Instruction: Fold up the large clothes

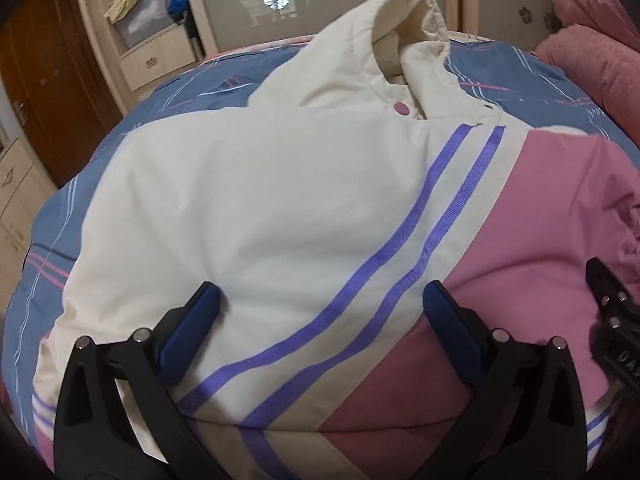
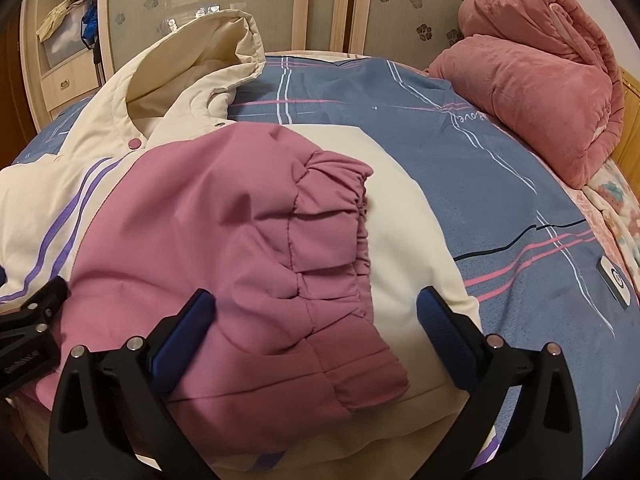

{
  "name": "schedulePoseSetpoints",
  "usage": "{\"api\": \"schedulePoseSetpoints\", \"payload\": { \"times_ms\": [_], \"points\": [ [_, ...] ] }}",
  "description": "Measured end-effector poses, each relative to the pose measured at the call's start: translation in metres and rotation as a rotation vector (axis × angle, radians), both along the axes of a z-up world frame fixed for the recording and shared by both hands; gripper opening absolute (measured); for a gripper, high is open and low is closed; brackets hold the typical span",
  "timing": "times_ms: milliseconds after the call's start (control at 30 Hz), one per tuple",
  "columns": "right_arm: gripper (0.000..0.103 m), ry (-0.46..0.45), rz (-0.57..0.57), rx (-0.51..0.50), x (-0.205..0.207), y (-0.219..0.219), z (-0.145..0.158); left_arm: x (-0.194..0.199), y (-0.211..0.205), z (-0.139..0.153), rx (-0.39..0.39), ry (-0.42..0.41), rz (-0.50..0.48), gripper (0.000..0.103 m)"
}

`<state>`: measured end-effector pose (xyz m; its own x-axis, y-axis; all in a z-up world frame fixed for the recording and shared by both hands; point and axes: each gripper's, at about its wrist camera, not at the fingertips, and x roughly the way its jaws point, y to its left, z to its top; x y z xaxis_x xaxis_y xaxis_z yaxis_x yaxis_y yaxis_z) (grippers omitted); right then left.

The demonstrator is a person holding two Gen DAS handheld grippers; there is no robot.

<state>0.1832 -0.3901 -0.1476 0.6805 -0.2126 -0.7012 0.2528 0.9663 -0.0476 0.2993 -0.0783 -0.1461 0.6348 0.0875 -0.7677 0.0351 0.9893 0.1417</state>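
While both sets of blue pads stand wide apart and grip nothing, left gripper (image 1: 320, 304) over the cream panel and right gripper (image 2: 316, 312) over the pink sleeve (image 2: 224, 216), with the jacket (image 1: 256, 200) spread flat across the blue bedspread (image 2: 460, 160). Long axis running away from the grippers, hem nearest, hood (image 1: 404, 32) at the far end and propped open toward the wardrobe doors (image 2: 432, 4). Cream padded body with two purple stripes (image 1: 400, 232) slanting across it, pink lower panel, pink snap (image 1: 401, 109) at the collar, sleeve folded over the front with its gathered elastic cuff (image 2: 340, 200) pointing toward the rolled pink blanket (image 2: 540, 92).
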Motion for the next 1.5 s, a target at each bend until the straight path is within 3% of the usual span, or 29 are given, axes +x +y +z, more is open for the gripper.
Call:
{"api": "schedulePoseSetpoints", "payload": {
  "times_ms": [233,400,633,767,900,1000,1067,1133,1233,1367,1500],
  "points": [
    [0.102,-0.003,0.000,0.005,-0.001,-0.001,0.000,-0.014,-0.002,0.025,-0.052,0.112,0.013,0.101],
    [0.102,-0.003,0.002,0.003,-0.001,0.000,0.000,-0.004,0.003,0.001,-0.028,0.203,0.022,0.101],
    [0.102,0.002,0.001,-0.009,0.000,0.002,-0.001,0.005,0.002,-0.008,-0.030,0.200,0.030,0.101],
    [0.102,-0.005,0.001,0.007,-0.001,0.001,0.000,0.006,0.002,0.001,-0.019,0.196,0.024,0.101],
    [0.102,-0.010,-0.002,0.019,-0.001,0.000,0.000,-0.011,-0.003,0.030,0.081,0.088,0.009,0.101],
    [0.102,-0.009,-0.002,0.014,-0.001,0.000,0.000,-0.015,0.011,0.037,0.116,0.011,0.055,0.101],
    [0.102,-0.010,-0.002,0.015,-0.001,0.000,0.000,-0.005,0.025,0.024,0.089,0.058,0.097,0.101],
    [0.102,-0.011,-0.001,0.016,-0.001,0.000,0.000,0.007,0.038,0.000,0.015,0.126,0.088,0.101],
    [0.102,-0.026,-0.001,0.016,-0.004,0.000,0.004,0.012,0.042,-0.011,-0.012,0.094,0.069,0.101],
    [0.102,-0.127,-0.032,0.011,-0.019,-0.001,0.022,0.017,0.041,-0.011,-0.005,0.066,0.076,0.101],
    [0.102,-0.003,-0.020,-0.018,-0.004,0.001,0.004,0.004,0.043,-0.014,-0.019,0.017,0.067,0.101]
  ]
}}
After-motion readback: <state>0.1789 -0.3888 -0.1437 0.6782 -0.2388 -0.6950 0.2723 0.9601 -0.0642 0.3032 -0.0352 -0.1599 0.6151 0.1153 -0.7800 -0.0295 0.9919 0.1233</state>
